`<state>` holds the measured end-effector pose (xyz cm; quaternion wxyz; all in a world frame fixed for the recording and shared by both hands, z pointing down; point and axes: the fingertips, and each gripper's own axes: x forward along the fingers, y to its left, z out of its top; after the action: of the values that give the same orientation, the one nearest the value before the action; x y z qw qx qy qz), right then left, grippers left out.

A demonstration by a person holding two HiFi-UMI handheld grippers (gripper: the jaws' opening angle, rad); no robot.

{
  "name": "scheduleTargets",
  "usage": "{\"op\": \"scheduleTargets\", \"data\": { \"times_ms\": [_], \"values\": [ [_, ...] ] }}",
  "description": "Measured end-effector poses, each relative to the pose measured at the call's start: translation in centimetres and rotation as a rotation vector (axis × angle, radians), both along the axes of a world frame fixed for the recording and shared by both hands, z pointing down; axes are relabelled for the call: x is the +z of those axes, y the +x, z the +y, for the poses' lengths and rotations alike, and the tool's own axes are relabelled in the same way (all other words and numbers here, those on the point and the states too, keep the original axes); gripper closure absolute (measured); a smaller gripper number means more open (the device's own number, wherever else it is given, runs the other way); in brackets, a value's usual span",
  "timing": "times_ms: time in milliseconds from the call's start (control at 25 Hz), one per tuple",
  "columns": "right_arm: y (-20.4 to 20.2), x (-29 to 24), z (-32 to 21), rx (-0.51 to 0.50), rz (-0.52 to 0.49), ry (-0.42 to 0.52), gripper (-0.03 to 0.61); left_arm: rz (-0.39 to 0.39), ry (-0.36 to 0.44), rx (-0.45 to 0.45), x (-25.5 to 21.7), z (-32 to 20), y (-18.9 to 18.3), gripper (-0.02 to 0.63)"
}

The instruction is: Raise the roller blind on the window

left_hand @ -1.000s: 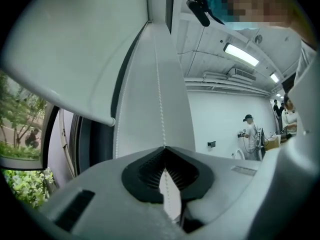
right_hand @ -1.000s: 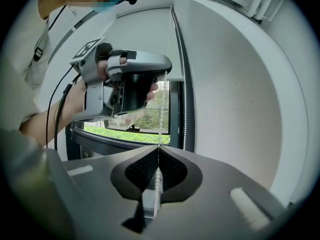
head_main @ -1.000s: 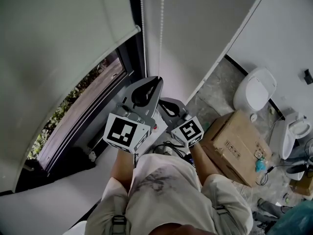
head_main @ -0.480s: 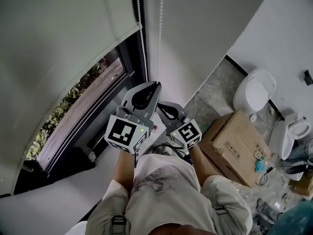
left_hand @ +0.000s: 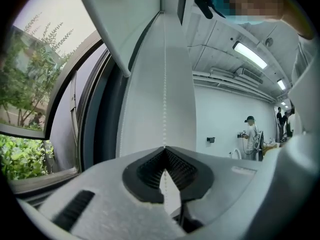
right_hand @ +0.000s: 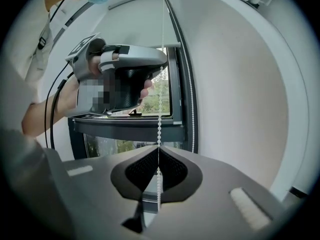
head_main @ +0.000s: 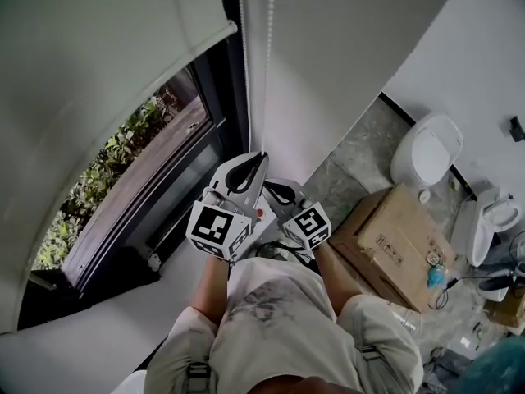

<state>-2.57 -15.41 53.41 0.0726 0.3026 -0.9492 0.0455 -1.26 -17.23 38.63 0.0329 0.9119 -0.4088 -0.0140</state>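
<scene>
The white roller blind point(head_main: 98, 48) hangs partly raised over the window, its bottom bar running across the upper left of the head view. Two strands of its white bead chain point(head_main: 268, 64) drop beside the dark window frame point(head_main: 234, 113). My left gripper point(head_main: 261, 157) is shut on the bead chain point(left_hand: 164, 84), the strand entering at the jaw tips point(left_hand: 164, 148). Just below and to the right, my right gripper point(head_main: 275, 187) is shut on the bead chain point(right_hand: 160, 99) too, pinched at its tips point(right_hand: 159, 149). In the right gripper view the left gripper point(right_hand: 127, 66) sits higher on the same strand.
A cardboard box point(head_main: 394, 245) stands on the floor to my right, with a toilet point(head_main: 426, 150) and another fixture point(head_main: 492, 220) beyond it. A white wall point(head_main: 344, 48) borders the window. Green plants point(head_main: 107, 171) show outside. People point(left_hand: 250, 134) stand far off in the room.
Both grippers have moved down along the chain. The blind's bottom bar has risen a little, and more of the window and the plants shows.
</scene>
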Motion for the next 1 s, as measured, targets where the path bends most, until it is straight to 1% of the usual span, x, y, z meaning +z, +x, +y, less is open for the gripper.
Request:
{"op": "scheduleTargets", "data": {
  "times_ms": [320, 520, 760, 840, 960, 1000],
  "values": [
    [0.0, 2.9, 0.0, -0.007, 0.038, -0.047, 0.568, -0.021, -0.034, -0.020, 3.0, -0.3, -0.1, 0.606],
    [0.3, 3.7, 0.1, 0.002, 0.039, -0.066, 0.566, -0.025, -0.043, -0.011, 3.8, -0.5, 0.2, 0.606],
    [1.4, 3.4, 0.3, 0.055, 0.083, -0.018, 0.560, -0.029, -0.032, -0.006, 3.4, -0.2, 0.2, 0.606],
    [1.7, 2.9, 0.6, 0.057, 0.070, -0.018, 0.555, -0.033, -0.030, -0.006, 3.3, -0.2, 0.3, 0.606],
    [2.2, 1.3, 1.0, 0.050, 0.031, -0.010, 0.512, -0.032, -0.032, -0.006, 3.4, -0.4, 0.3, 0.606],
    [2.5, 0.3, 1.2, 0.051, 0.016, 0.001, 0.507, -0.032, -0.032, -0.006, 3.4, -0.3, 0.3, 0.606]
  ]
}}
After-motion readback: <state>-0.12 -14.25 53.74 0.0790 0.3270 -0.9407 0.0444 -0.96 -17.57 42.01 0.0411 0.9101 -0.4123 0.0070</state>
